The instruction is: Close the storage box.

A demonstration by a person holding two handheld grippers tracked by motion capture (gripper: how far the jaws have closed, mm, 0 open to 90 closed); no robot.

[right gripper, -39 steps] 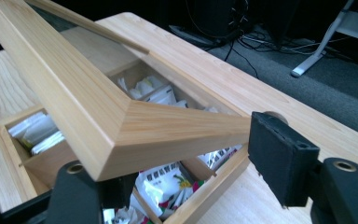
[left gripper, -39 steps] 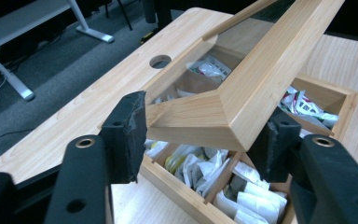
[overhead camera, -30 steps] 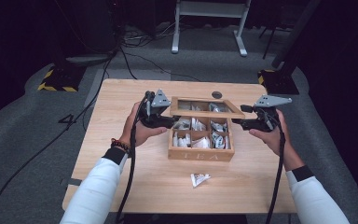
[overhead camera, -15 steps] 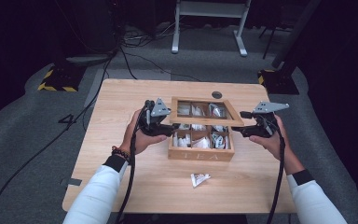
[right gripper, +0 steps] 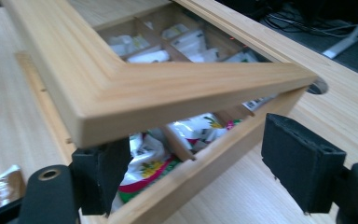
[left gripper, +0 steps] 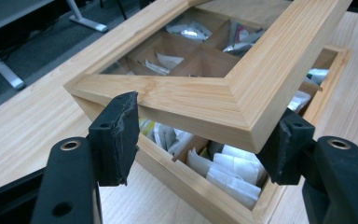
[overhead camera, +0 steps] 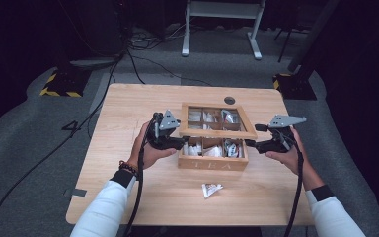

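A wooden tea box (overhead camera: 212, 163) with sachets in its compartments stands mid-table, its windowed lid (overhead camera: 217, 133) held a little ajar. My left gripper (overhead camera: 181, 143) is at the lid's front left corner. In the left gripper view the lid (left gripper: 191, 100) sits between the pads, whose tips touch its two sides. My right gripper (overhead camera: 250, 144) is at the front right corner. Its jaws have just been opening. In the right gripper view one pad sits under the lid's (right gripper: 168, 98) corner and the other stands apart.
A loose tea sachet (overhead camera: 211, 188) lies on the wooden table (overhead camera: 143, 108) in front of the box. A round cable hole (overhead camera: 229, 100) is behind the box. Dark floor with cables and stand legs surrounds the table.
Both hands have sunk, and the lid's front edge has come down with them toward the box. The right jaws stand wider than before.
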